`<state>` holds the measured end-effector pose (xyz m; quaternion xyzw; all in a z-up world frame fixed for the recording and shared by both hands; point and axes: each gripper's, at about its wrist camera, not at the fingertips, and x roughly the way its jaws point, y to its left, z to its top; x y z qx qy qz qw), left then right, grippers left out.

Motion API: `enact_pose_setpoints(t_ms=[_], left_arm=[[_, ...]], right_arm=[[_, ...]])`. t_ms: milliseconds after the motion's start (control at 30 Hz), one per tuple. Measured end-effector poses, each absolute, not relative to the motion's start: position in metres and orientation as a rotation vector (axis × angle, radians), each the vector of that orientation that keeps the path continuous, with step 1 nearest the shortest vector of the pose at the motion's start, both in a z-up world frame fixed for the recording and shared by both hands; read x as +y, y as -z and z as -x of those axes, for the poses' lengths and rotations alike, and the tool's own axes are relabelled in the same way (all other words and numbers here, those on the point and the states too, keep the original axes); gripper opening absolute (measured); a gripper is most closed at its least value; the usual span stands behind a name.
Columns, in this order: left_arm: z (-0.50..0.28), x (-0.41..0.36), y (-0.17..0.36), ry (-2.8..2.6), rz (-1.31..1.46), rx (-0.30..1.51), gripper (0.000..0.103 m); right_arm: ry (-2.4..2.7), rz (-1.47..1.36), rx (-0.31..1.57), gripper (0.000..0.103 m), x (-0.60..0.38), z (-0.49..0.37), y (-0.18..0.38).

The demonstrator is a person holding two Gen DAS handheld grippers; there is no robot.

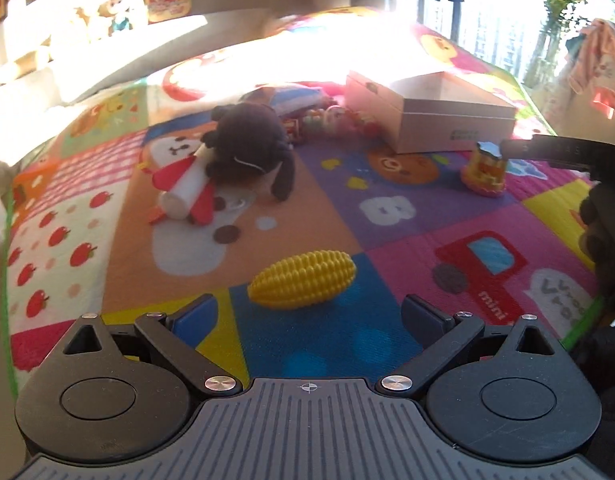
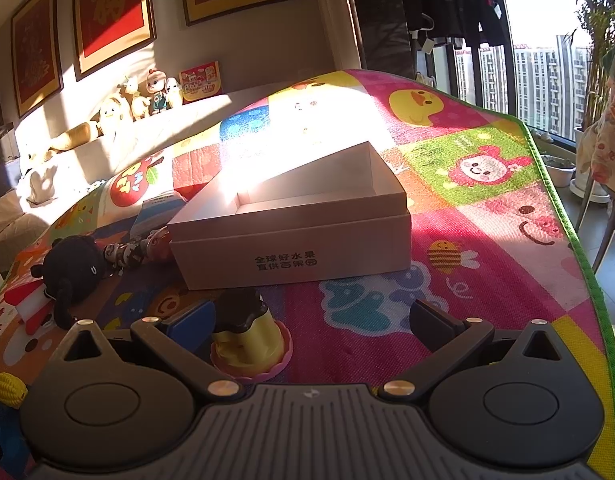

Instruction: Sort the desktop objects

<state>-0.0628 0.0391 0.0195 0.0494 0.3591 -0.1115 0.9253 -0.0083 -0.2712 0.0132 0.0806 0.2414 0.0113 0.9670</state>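
Note:
A yellow toy corn cob [image 1: 303, 280] lies on the colourful play mat just ahead of my open, empty left gripper [image 1: 307, 316]. A yellow pudding toy on a pink base [image 2: 249, 340] stands between the fingers of my open right gripper [image 2: 311, 326], close to the left finger, not gripped; it also shows in the left wrist view [image 1: 485, 170]. An open white cardboard box [image 2: 307, 216] stands behind it, and it shows in the left wrist view [image 1: 439, 116]. A dark plush toy [image 1: 251, 148] lies on a white and red rocket toy [image 1: 187, 190].
Several small toys and a blue packet [image 1: 307, 112] lie in a heap left of the box. The mat's green edge [image 2: 579, 240] runs along the right, with floor beyond. A shelf with dolls [image 2: 147, 96] stands at the back wall.

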Motion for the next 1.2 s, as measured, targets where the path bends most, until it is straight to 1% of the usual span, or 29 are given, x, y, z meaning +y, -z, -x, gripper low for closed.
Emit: enact_pose_setpoints(t_ms=[133, 167, 233, 267, 300, 333, 367, 500, 733, 767, 800, 833, 867, 900, 967, 1067, 1200], left_arm=[[0.047, 0.039, -0.010, 0.196, -0.060, 0.756, 0.100], [0.044, 0.038, -0.009, 0.192, -0.060, 0.753, 0.098], [0.040, 0.036, -0.009, 0.183, -0.057, 0.749, 0.091], [0.038, 0.035, -0.009, 0.175, -0.057, 0.746, 0.083], [0.037, 0.035, -0.010, 0.170, -0.056, 0.744, 0.077], [0.036, 0.034, -0.010, 0.169, -0.052, 0.743, 0.074], [0.035, 0.034, -0.011, 0.167, -0.047, 0.741, 0.072], [0.037, 0.037, -0.011, 0.175, -0.031, 0.736, 0.072], [0.039, 0.033, -0.010, 0.208, -0.034, 0.722, 0.072], [0.039, 0.032, -0.010, 0.217, -0.033, 0.721, 0.072], [0.040, 0.031, -0.011, 0.226, -0.032, 0.716, 0.072], [0.041, 0.029, -0.012, 0.236, -0.036, 0.710, 0.072], [0.042, 0.027, -0.013, 0.242, -0.042, 0.707, 0.072], [0.043, 0.026, -0.013, 0.247, -0.048, 0.706, 0.072], [0.045, 0.023, -0.015, 0.253, -0.058, 0.705, 0.072], [0.047, 0.017, -0.023, 0.271, -0.073, 0.689, 0.072], [0.050, 0.002, -0.045, 0.312, -0.108, 0.623, 0.072]], right_arm=[[-0.025, -0.160, 0.489, 0.103, -0.272, 0.009, -0.013], [-0.029, -0.158, 0.491, 0.103, -0.271, 0.009, -0.013], [-0.068, -0.138, 0.503, 0.103, -0.268, 0.009, -0.014], [-0.094, -0.112, 0.517, 0.103, -0.264, 0.008, -0.014], [-0.115, -0.073, 0.536, 0.103, -0.258, 0.006, -0.014], [-0.125, -0.027, 0.550, 0.103, -0.251, 0.005, -0.014], [-0.127, 0.017, 0.560, 0.103, -0.243, 0.003, -0.014], [-0.148, 0.132, 0.609, 0.103, -0.222, -0.005, -0.011], [-0.196, 0.118, 0.671, 0.102, -0.222, -0.016, -0.008], [-0.199, 0.106, 0.692, 0.095, -0.222, -0.019, -0.006], [-0.203, 0.085, 0.715, 0.085, -0.223, -0.022, -0.005], [-0.200, 0.059, 0.715, 0.084, -0.225, -0.023, -0.005], [-0.197, 0.053, 0.715, 0.078, -0.225, -0.023, -0.006], [-0.195, 0.068, 0.714, 0.066, -0.224, -0.023, -0.007], [-0.215, 0.070, 0.731, 0.055, -0.224, -0.021, -0.011], [-0.276, 0.056, 0.757, 0.055, -0.227, -0.010, -0.018], [-0.297, 0.083, 0.722, 0.055, -0.235, 0.017, -0.037]])
